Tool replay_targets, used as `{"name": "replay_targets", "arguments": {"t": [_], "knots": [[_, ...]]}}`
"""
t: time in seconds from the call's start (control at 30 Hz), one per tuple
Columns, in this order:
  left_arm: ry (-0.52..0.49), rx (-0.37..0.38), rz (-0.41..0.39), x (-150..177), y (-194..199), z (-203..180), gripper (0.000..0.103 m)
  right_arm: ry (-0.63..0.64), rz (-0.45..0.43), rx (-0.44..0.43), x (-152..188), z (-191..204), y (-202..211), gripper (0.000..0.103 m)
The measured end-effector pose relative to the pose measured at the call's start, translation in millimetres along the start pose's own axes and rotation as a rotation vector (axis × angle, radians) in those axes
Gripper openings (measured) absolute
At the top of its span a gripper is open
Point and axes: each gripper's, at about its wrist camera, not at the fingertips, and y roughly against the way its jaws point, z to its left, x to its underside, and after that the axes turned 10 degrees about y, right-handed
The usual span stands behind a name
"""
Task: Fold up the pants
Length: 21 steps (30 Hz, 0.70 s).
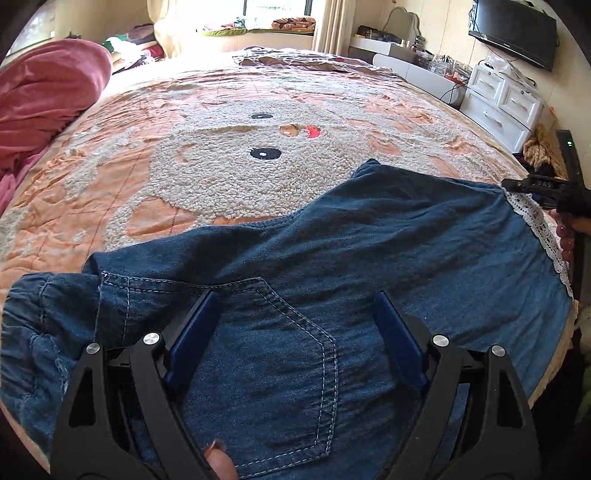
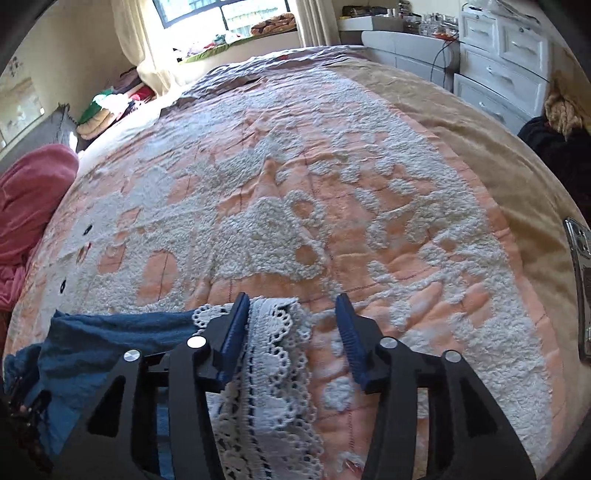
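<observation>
Blue denim pants (image 1: 369,251) with a white lace hem (image 1: 535,221) lie across the near edge of the bed. My left gripper (image 1: 295,299) is open, its jaws wide apart over the back pocket (image 1: 288,369) near the elastic waistband (image 1: 33,332). My right gripper (image 2: 291,302) is open over the lace hem (image 2: 273,354), the left finger resting on the lace, the denim (image 2: 110,339) to its left. The right gripper also shows in the left wrist view (image 1: 532,188) at the hem end.
The bed carries an orange quilt with a fluffy white bear pattern (image 1: 229,166). A pink blanket (image 1: 44,99) is piled at the left. White drawers (image 1: 498,99) and a TV (image 1: 517,29) stand at the right. A phone (image 2: 580,288) lies on the bed's right edge.
</observation>
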Motion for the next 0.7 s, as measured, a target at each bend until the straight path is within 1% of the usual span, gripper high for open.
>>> {"name": "replay_targets", "arguments": {"t": [0.07,0.1,0.2,0.3,0.4,0.43,0.5,0.53,0.6,0.63,0.67,0.7], "knots": [[0.001,0.001,-0.007,0.3,0.0,-0.3,0.079,0.042,-0.064,0.067,3.7,-2.7,25.0,0.050],[0.003,0.004,-0.012,0.3,0.3,0.0,0.079,0.061,-0.088,0.086,5.9,-1.6,37.6,0.051],[0.006,0.015,-0.022,-0.7,4.6,0.1,0.079,0.095,-0.161,0.053,24.2,10.9,78.3,0.055],[0.001,0.071,-0.039,-1.5,20.3,-4.3,0.079,0.160,-0.198,-0.025,50.2,40.8,106.8,0.055],[-0.028,0.122,-0.047,1.6,37.0,-16.3,0.080,0.241,-0.174,-0.110,76.4,75.3,116.4,0.055],[-0.043,0.129,-0.051,3.7,40.9,-21.3,0.080,0.258,-0.155,-0.125,81.7,85.9,114.3,0.057],[-0.058,0.129,-0.042,7.8,41.9,-28.1,0.080,0.291,-0.106,-0.122,94.9,101.0,107.6,0.063],[-0.068,0.124,-0.035,10.9,39.9,-29.6,0.080,0.298,-0.085,-0.104,100.6,104.4,103.9,0.063],[-0.085,0.071,-0.024,16.7,32.8,-27.9,0.082,0.270,-0.030,-0.064,110.1,99.4,93.4,0.063],[-0.096,0.027,-0.013,19.9,26.1,-25.2,0.083,0.251,0.004,-0.036,114.8,93.9,86.2,0.063],[-0.097,-0.001,-0.002,21.4,19.5,-21.3,0.084,0.234,0.008,-0.045,120.1,89.3,81.8,0.062],[-0.089,0.003,0.009,22.4,12.3,-16.2,0.085,0.231,-0.005,-0.047,124.7,87.6,80.8,0.062]]}}
